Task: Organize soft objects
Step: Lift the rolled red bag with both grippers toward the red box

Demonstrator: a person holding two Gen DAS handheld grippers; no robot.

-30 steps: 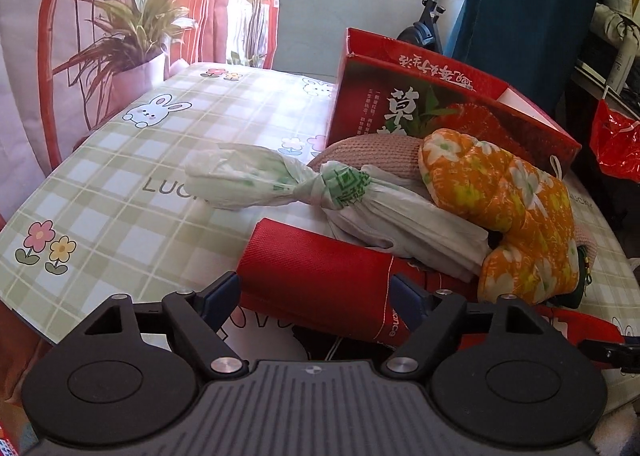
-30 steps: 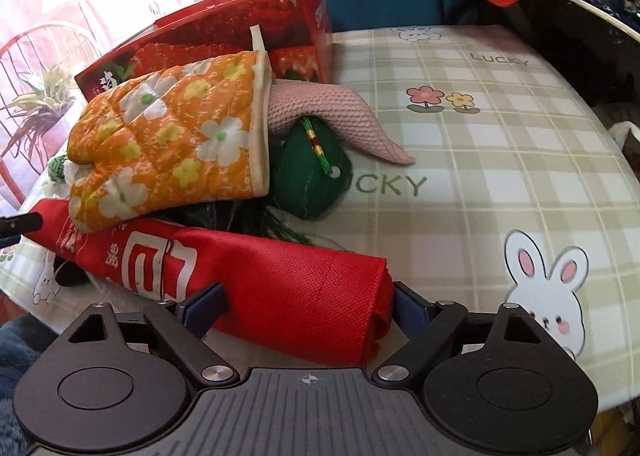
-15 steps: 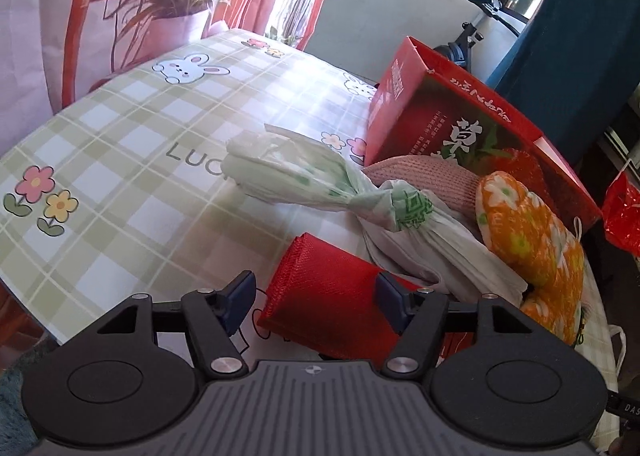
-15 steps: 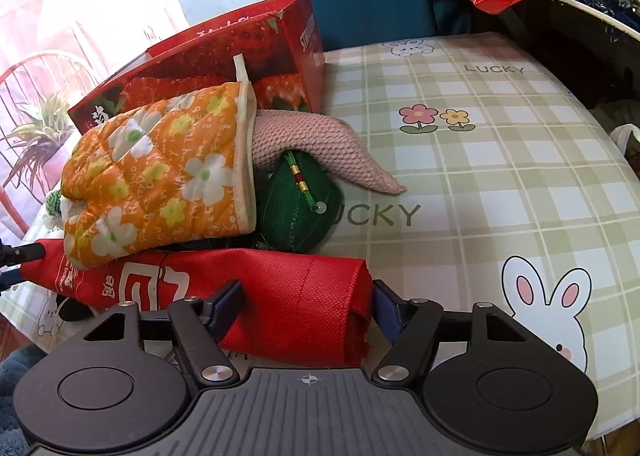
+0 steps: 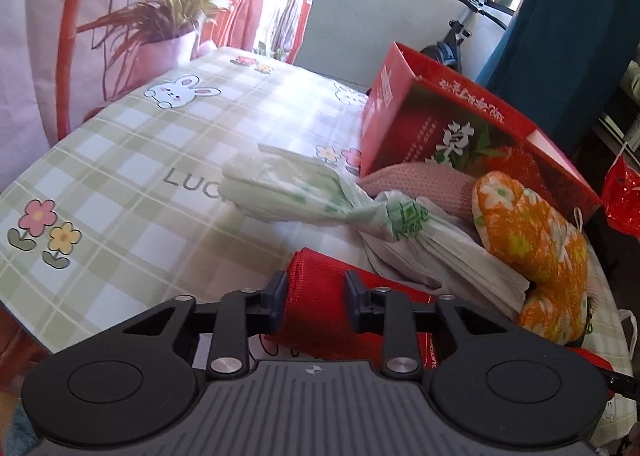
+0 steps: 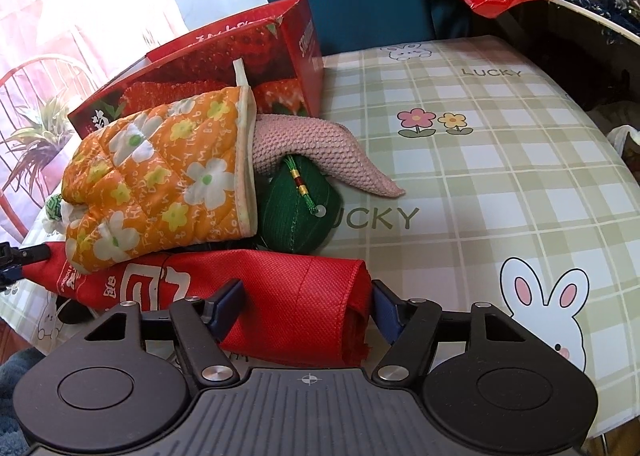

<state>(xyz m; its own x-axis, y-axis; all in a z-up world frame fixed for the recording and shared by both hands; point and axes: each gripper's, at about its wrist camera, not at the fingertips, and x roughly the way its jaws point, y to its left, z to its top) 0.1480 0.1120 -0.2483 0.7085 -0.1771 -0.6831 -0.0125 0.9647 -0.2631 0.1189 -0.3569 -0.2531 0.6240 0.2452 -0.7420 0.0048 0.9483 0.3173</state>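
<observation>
- Red non-woven bag [image 6: 256, 288], rolled: lying along the near edge of the table [image 6: 500, 176], under the orange glove.
- Left gripper [image 5: 316, 298]: fingers pressing in on one end of the roll, clamping it.
- Right gripper [image 6: 306, 308]: fingers standing apart, flanking the other end; the right pad [image 6: 386, 306] is sitting just clear of the fabric.
- Orange floral oven mitt [image 6: 160, 176]: resting on the roll and on a knotted white plastic bag [image 5: 400, 224].
- Pink knitted piece [image 6: 320, 148]: poking out beneath the mitt, lying over a green pouch [image 6: 298, 212].
- Red strawberry box [image 6: 224, 68]: standing open just behind the pile.
</observation>
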